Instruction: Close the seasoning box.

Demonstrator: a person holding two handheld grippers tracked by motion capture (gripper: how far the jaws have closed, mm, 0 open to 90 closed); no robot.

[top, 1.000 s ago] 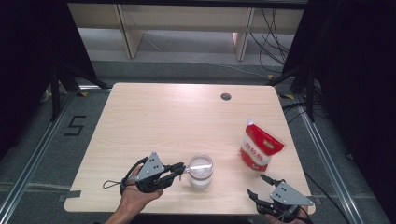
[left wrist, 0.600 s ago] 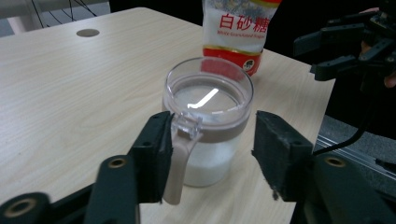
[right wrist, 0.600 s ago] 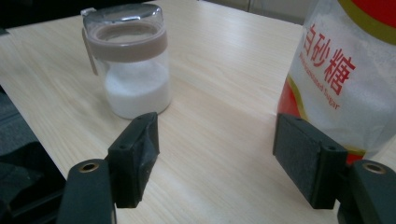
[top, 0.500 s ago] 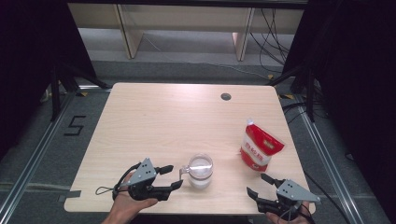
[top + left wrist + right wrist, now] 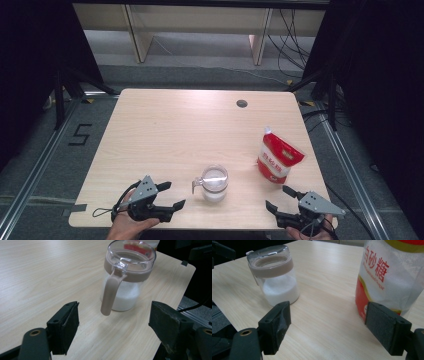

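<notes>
We see the left gripper [image 5: 172, 195] held low over the near edge of the light wooden desk [image 5: 175, 130], and its jaws have just been opening; they now stand wide apart with nothing between them. Ahead of these jaws, a little apart from their tips, stands the clear glass jar with a brown plastic collar, a brown handle and a clear lid [image 5: 126, 277]. Its handle points toward the left gripper, and the lower part of the jar holds white grains. In the left gripper view the jar stands upright on the desk, between the lines of the two jaws but beyond them, so the pads do not touch it. The right gripper [image 5: 278, 198] is at the near right corner of the desk, and its jaws have also just been opening; they are wide apart and they hold nothing. In the right gripper view the jar [image 5: 274, 275] is ahead of the left jaw, and the red and white plastic bag of sugar with red printed characters [image 5: 392, 275] stands just beyond the right jaw, near it but not between the pads. The jar and the bag stand apart from each other.
</notes>
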